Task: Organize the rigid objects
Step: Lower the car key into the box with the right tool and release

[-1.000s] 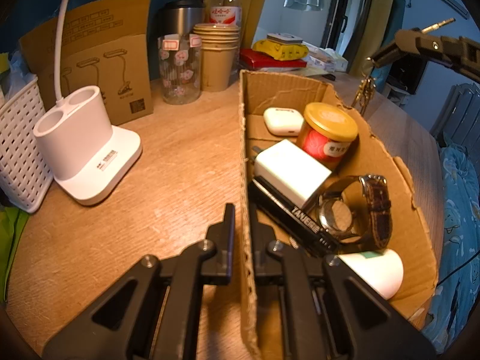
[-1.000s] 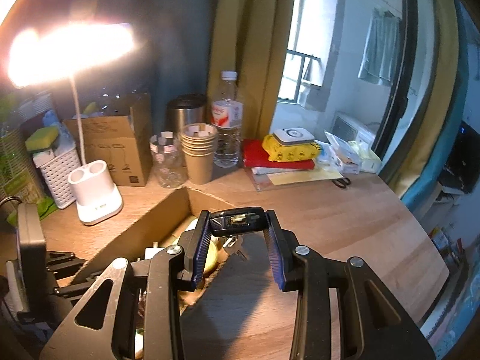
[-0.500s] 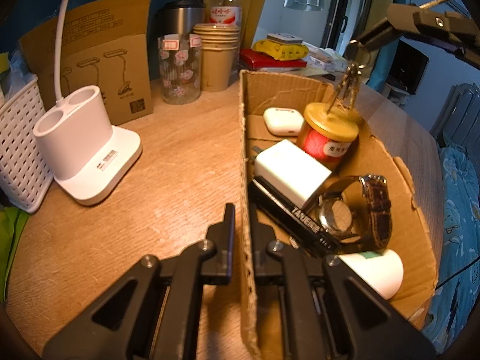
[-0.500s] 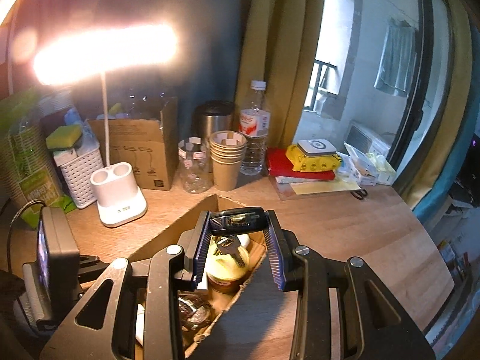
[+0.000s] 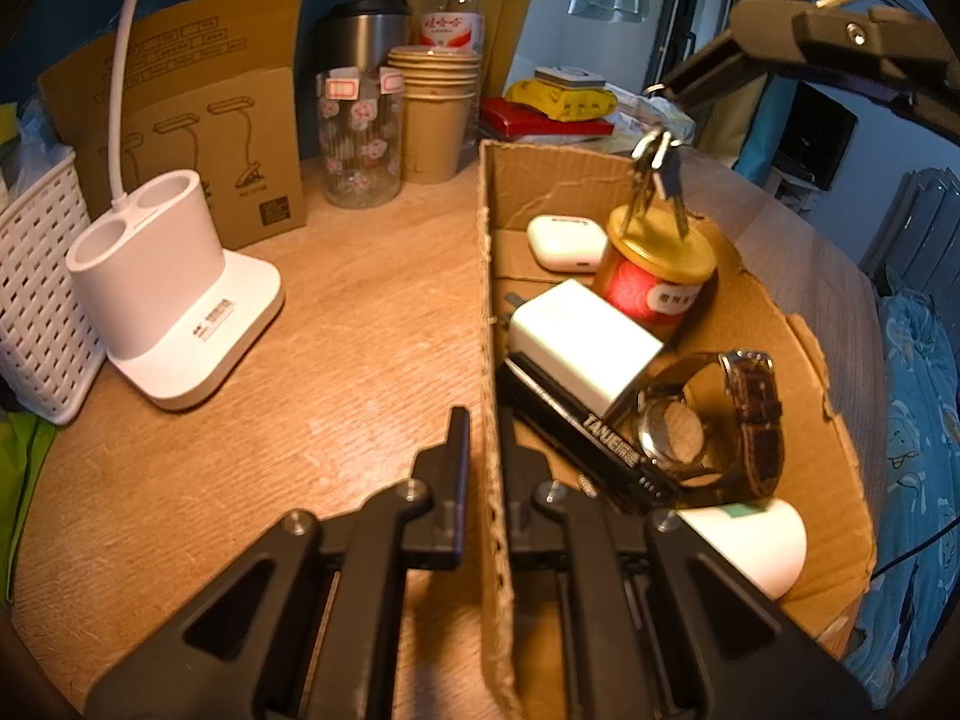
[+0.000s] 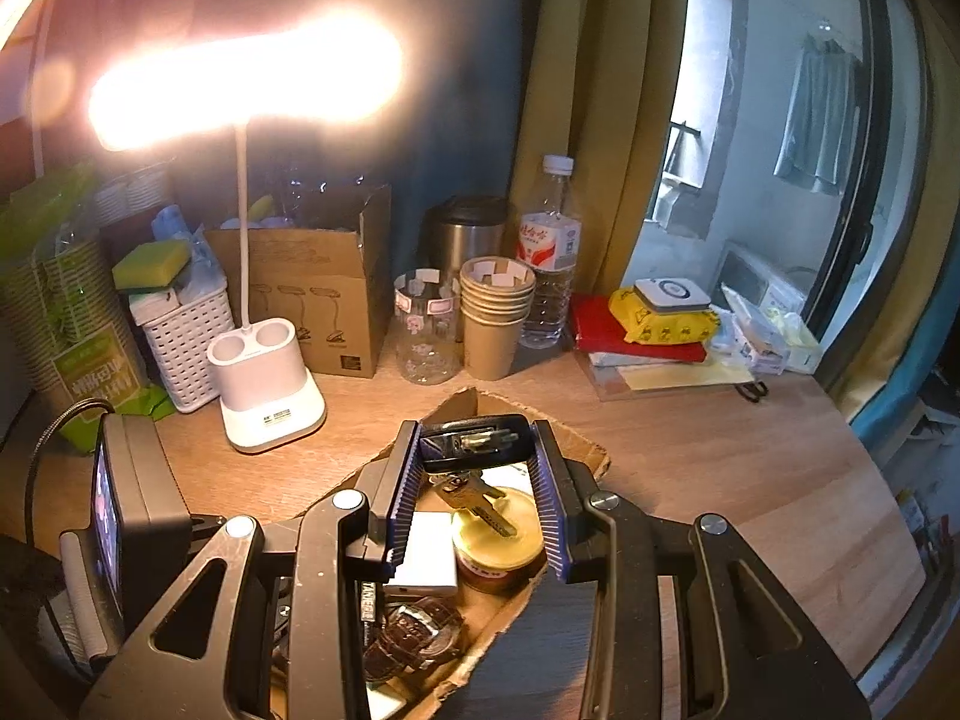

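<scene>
**Keys hang over the box while the left gripper clamps its wall**

The wooden desk (image 5: 336, 324) carries a shallow cardboard box (image 5: 774, 372) filling the view from 12 to 5 o'clock in the left wrist camera. The left gripper (image 5: 483, 438) reaches in low from 6 o'clock, level with the desk, its fingers nearly closed on the box's near wall, one finger outside and one inside.

The right gripper (image 6: 474, 450) comes in high from 1 o'clock in the left view, tilted down over the box; its fingers pinch a black key fob (image 6: 477, 441), and the keys (image 5: 657, 171) dangle below it, their tips just above the gold lid of a red jar (image 5: 657, 276).

Inside the box, around the jar: a white charger block (image 5: 579, 351) at its 8 o'clock, a brown-strapped watch (image 5: 714, 420) at 5 o'clock, and a white earbud case (image 5: 564, 240) at 10 o'clock.
</scene>
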`<state>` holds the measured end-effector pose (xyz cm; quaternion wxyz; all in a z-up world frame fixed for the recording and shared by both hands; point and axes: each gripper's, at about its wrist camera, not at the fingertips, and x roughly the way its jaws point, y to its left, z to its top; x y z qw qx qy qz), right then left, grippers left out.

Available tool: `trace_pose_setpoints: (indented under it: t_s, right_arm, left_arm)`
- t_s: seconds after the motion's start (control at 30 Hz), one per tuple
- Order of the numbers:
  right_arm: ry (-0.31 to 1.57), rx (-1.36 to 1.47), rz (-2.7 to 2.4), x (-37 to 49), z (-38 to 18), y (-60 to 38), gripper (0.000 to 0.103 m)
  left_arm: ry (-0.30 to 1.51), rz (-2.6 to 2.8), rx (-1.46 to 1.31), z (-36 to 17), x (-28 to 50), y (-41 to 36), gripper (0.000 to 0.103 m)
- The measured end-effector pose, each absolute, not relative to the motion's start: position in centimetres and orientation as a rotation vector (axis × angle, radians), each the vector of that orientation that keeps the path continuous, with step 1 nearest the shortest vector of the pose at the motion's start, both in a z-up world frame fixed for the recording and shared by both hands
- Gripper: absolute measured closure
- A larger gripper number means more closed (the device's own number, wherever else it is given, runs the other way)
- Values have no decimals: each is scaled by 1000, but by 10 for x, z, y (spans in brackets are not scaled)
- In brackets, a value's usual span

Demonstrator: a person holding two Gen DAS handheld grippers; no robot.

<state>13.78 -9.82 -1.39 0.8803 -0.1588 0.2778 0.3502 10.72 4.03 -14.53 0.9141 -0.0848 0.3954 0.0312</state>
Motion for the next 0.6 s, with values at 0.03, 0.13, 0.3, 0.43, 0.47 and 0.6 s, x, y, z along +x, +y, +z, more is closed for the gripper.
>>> trace_pose_setpoints:
  t_s: [0.03,0.13,0.3,0.43,0.47,0.6]
  right_arm:
    - [585,-329,732,138,-16,-97,66]
    - [598,-330,747,138,-22,-93,66]
    - [622,-335,762,144,-35,-82,66]
    - [637,-350,766,151,-48,-70,66]
    - [640,-366,761,154,-53,-66,66]
    - [679,-383,750,165,-70,-56,66]
  left_arm:
    - [814,64,-174,-145,107,40,96]
    - [814,64,-174,-145,107,40,96]
    - [814,64,-174,-145,107,40,96]
    - [814,64,-174,-145,107,40,96]
    - [814,64,-174,-145,107,40,96]
    - [815,65,-175,-145,107,40,96]
